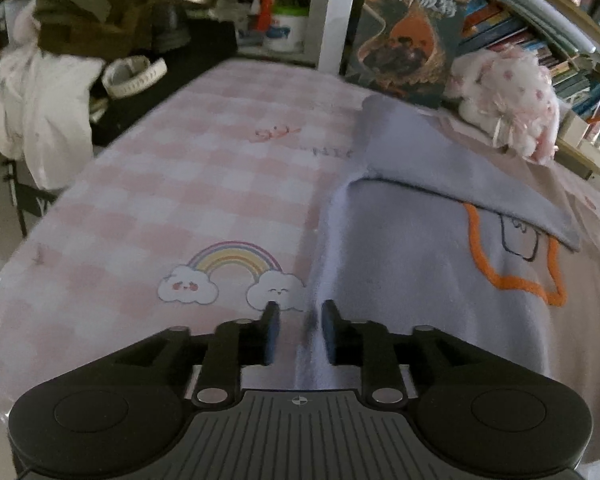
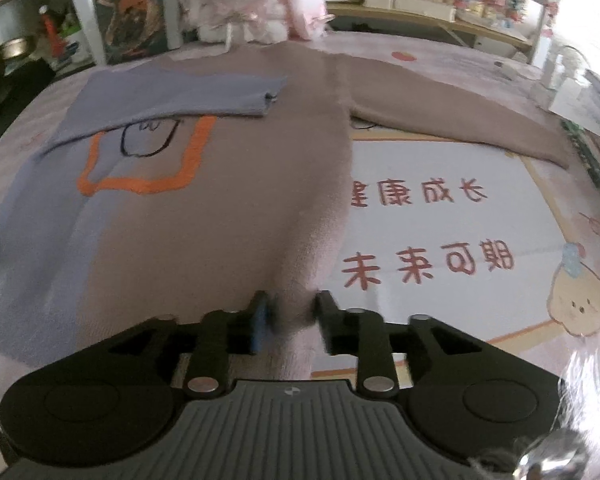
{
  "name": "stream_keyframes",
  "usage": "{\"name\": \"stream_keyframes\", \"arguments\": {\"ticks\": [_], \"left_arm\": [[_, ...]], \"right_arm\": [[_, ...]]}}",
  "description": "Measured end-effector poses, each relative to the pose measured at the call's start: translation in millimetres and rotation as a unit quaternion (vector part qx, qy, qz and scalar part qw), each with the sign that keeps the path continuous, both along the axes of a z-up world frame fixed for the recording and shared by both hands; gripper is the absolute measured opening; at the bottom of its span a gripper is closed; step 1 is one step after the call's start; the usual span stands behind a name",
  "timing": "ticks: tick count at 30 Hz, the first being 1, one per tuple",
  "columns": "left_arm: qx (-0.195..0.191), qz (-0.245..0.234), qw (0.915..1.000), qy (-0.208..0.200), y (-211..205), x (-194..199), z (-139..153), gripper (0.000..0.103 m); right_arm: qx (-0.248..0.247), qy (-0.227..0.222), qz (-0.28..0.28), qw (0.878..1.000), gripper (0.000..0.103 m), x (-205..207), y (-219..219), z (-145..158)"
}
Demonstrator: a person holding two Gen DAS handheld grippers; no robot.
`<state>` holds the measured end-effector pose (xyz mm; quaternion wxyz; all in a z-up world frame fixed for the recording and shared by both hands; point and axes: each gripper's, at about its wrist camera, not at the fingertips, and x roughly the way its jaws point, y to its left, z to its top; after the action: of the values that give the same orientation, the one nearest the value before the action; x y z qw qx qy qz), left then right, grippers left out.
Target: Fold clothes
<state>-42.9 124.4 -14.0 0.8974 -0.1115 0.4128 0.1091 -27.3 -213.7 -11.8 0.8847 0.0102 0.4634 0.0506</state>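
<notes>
Our left gripper (image 1: 300,316) hangs with its jaws parted, the sweater's (image 1: 420,272) lavender edge rising between the pads without being pinched. Left of it we see the rainbow print (image 1: 236,260) on the pink checked sheet (image 1: 160,184); ahead and right, the lavender sleeve (image 1: 440,160) lies folded across the chest. Our right gripper (image 2: 290,308) is likewise released, a ridge of taupe hem loose between its jaws. Beyond it sits the plush rabbit (image 2: 256,4); the taupe sleeve (image 2: 460,120) stretches rightward.
</notes>
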Motion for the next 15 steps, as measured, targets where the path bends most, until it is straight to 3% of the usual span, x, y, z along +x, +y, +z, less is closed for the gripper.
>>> {"name": "stream_keyframes", "arguments": {"ticks": [4, 6, 9, 15], "left_arm": [[0.017, -0.042, 0.9988, -0.019, -20, -14, 11, 0.048], [0.025, -0.066, 0.9972, -0.026, -31, -20, 14, 0.049], [0.046, -0.099, 0.9935, -0.031, -46, -24, 18, 0.063], [0.069, -0.144, 0.9859, -0.051, -60, -34, 22, 0.077]], "right_arm": [[0.005, -0.025, -0.016, 1.0, 0.059, -10, 2, 12], [0.002, -0.037, -0.023, 0.999, 0.066, -14, 5, 17], [-0.009, -0.054, -0.032, 0.998, 0.075, -21, 9, 24], [-0.034, -0.068, -0.038, 0.996, 0.079, -37, 19, 28]]}}
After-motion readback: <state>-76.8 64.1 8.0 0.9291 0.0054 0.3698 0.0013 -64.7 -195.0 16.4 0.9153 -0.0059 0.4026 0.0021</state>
